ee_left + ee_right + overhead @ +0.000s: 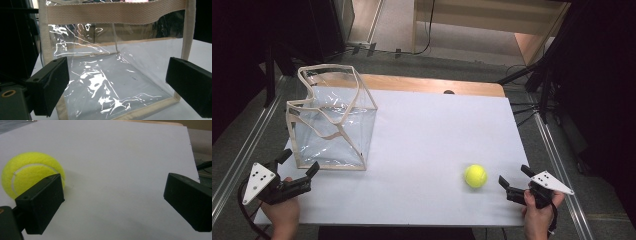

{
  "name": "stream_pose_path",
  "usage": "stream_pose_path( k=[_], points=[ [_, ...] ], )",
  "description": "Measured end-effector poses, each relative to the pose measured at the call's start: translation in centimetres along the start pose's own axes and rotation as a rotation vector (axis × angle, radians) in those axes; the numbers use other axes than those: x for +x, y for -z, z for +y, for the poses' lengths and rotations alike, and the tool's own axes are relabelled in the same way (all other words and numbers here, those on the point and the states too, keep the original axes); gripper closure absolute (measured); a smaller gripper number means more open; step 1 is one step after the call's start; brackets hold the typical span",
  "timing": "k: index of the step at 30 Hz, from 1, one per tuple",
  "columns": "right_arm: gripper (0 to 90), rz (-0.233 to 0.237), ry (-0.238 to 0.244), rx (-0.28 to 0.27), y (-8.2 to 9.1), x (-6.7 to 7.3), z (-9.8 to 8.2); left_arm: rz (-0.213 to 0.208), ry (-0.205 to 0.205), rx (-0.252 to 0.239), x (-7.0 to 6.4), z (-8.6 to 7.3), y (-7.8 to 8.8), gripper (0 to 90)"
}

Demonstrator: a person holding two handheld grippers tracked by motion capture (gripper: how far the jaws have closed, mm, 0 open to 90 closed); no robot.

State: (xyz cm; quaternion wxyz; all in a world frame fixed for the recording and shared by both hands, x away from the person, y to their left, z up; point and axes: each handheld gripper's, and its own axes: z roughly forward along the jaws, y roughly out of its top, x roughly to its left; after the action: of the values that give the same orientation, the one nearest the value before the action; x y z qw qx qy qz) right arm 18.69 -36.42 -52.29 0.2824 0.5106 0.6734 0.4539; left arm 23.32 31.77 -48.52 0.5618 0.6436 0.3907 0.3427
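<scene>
View from above a white table (422, 150) with two hand-held grippers. A yellow tennis ball (475, 176) rests on the table near its right front corner; its white seam is visible in the right gripper view (30, 173), but no brand or lettering can be read on it. Being round, the ball has no long axis. The right gripper (515, 181) lies just beside the ball, to its right, with jaws spread wide and nothing between them; the ball sits beyond the tip of one jaw, outside the gap. At the left rear stands a clear plastic bag (332, 125) with cream fabric edging and straps, upright, its mouth facing up; nothing shows inside it and it bears no label. The left gripper (301, 167) points at the bag's near lower edge, jaws wide apart and not touching it. In the left gripper view the bag (115, 75) stands squarely ahead of the jaws.
</scene>
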Motion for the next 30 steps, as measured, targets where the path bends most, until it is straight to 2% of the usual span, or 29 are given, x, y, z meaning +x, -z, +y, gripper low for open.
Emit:
stream_pose_path(
  k=[9, 10, 13, 18, 23, 24, 26, 30],
  points=[
    [1.9, 0.007, 0.011, 0.006, 0.3, 0.4, 0.7, -0.005, 0.009, -0.005, 0.1, 0.0, 0.2, 5.3],
    [1.9, 0.003, 0.033, 0.011, 0.4, 0.5, 1.1, -0.005, 0.009, -0.004, 0.0, 0.0, 0.2, 5.3],
    [1.9, 0.004, 0.050, 0.023, 0.4, 0.7, 1.5, -0.002, 0.004, 0.000, 0.0, 0.0, 0.1, 5.4],
    [1.9, 0.042, 0.067, 0.048, 0.2, 1.1, 2.5, -0.001, 0.000, 0.002, -0.1, 0.0, 0.1, 5.3],
    [1.9, 0.064, 0.077, 0.098, 0.0, 1.7, 3.5, 0.000, -0.007, 0.006, -0.1, 0.0, 0.1, 5.4],
    [1.9, 0.080, 0.095, 0.122, -0.2, 2.0, 3.9, 0.000, -0.007, 0.008, -0.1, 0.0, 0.0, 5.4],
    [1.9, 0.084, 0.101, 0.130, -0.3, 2.2, 4.2, -0.002, -0.008, 0.007, -0.2, 0.0, 0.0, 5.4],
    [1.9, 0.116, 0.136, 0.189, -0.7, 2.9, 5.1, -0.003, -0.009, 0.008, -0.2, 0.0, 0.0, 5.4]
  ],
)
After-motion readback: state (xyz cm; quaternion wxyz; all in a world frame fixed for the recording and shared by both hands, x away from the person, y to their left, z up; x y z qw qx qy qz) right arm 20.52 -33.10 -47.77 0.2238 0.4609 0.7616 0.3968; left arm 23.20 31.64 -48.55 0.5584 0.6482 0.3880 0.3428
